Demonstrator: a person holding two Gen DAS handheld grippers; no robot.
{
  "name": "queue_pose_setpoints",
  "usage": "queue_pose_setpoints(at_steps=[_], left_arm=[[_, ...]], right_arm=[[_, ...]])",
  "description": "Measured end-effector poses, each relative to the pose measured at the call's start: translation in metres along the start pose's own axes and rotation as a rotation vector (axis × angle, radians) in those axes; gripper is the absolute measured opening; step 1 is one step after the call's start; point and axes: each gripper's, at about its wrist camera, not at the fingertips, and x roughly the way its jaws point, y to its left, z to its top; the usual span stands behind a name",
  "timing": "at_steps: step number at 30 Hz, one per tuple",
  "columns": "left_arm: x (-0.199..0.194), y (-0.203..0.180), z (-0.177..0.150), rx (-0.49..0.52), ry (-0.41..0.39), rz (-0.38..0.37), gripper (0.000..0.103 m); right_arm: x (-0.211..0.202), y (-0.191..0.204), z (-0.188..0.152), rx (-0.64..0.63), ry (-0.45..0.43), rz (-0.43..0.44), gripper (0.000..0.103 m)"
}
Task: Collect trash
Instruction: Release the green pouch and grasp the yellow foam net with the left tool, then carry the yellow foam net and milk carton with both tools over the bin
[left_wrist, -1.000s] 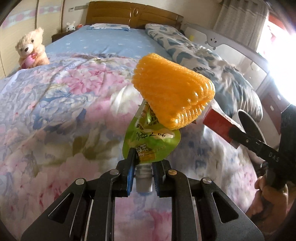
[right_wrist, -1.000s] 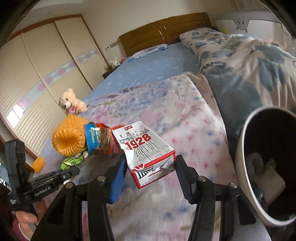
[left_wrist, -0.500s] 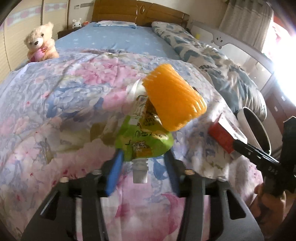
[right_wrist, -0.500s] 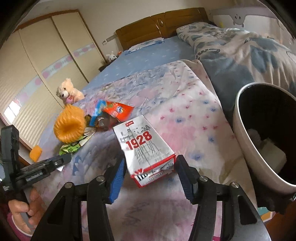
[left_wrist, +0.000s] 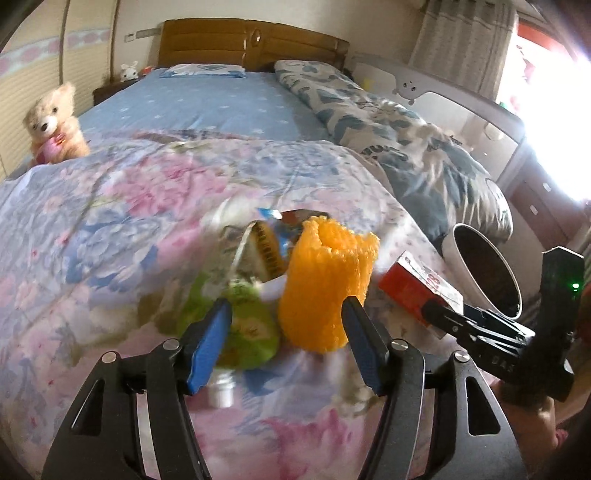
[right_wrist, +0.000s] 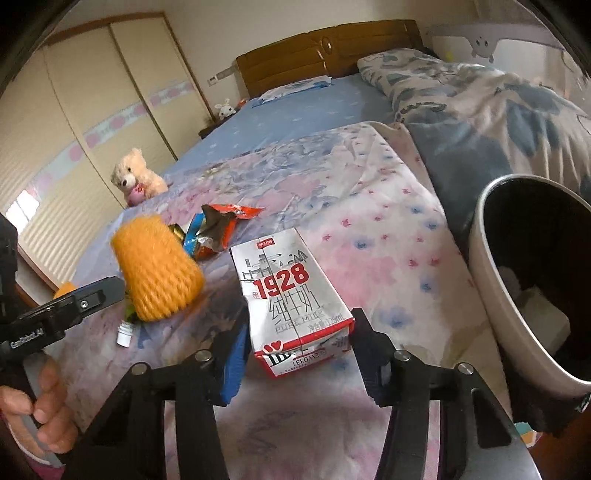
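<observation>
My left gripper (left_wrist: 286, 341) is open and empty above the flowered quilt. Just ahead of it lie a green drink pouch (left_wrist: 245, 332) with a white spout and an orange foam net sleeve (left_wrist: 325, 284); both also show in the right wrist view, the sleeve (right_wrist: 157, 269) standing on the quilt. My right gripper (right_wrist: 299, 354) is shut on a white and red 1928 milk carton (right_wrist: 291, 299), which also shows in the left wrist view (left_wrist: 417, 291). A white trash bin (right_wrist: 491, 291) with a dark inside stands at the right.
Crumpled snack wrappers (right_wrist: 218, 230) lie behind the foam sleeve. A teddy bear (right_wrist: 135, 181) sits at the bed's left edge. A blue patterned duvet (right_wrist: 498, 110) is heaped on the right. The wooden headboard (left_wrist: 251, 44) is at the far end.
My left gripper opened and let go of the green pouch, which dropped onto the quilt with the orange sleeve. My right gripper kept the carton and moved nearer the bin.
</observation>
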Motion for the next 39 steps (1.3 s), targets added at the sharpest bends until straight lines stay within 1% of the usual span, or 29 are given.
queue_pose_setpoints(at_steps=[4,5,6,7,8,11,15,24,29,39], left_arm=[[0.013,-0.020,-0.001,0.047,0.017,-0.007,0.062],[0.016,-0.025,-0.002,0.062,0.021,-0.006,0.058],[0.021,-0.032,-0.003,0.084,0.031,-0.008,0.046],[0.024,-0.036,-0.004,0.094,0.042,-0.016,0.039],[0.029,-0.041,-0.005,0.104,0.057,-0.028,0.029],[0.029,-0.055,-0.008,0.140,0.047,-0.026,0.024],[0.027,-0.068,-0.009,0.163,0.041,-0.048,0.022],[0.022,-0.098,-0.003,0.193,0.039,-0.106,0.022],[0.024,-0.118,-0.002,0.222,0.044,-0.132,0.022],[0.026,-0.158,0.001,0.285,0.045,-0.173,0.022]], right_arm=[[-0.013,-0.011,-0.001,0.044,-0.024,0.007,0.052],[-0.016,-0.014,-0.001,0.051,-0.031,0.006,0.052],[-0.020,-0.017,0.000,0.061,-0.040,0.004,0.052],[-0.023,-0.019,0.000,0.070,-0.046,0.005,0.051],[-0.026,-0.022,0.000,0.080,-0.051,0.007,0.051],[-0.034,-0.030,-0.001,0.102,-0.064,0.005,0.051],[-0.046,-0.039,-0.003,0.127,-0.086,0.005,0.050],[-0.074,-0.055,-0.003,0.160,-0.142,-0.004,0.050],[-0.087,-0.067,-0.006,0.187,-0.170,-0.023,0.050],[-0.115,-0.103,-0.012,0.256,-0.222,-0.092,0.050]])
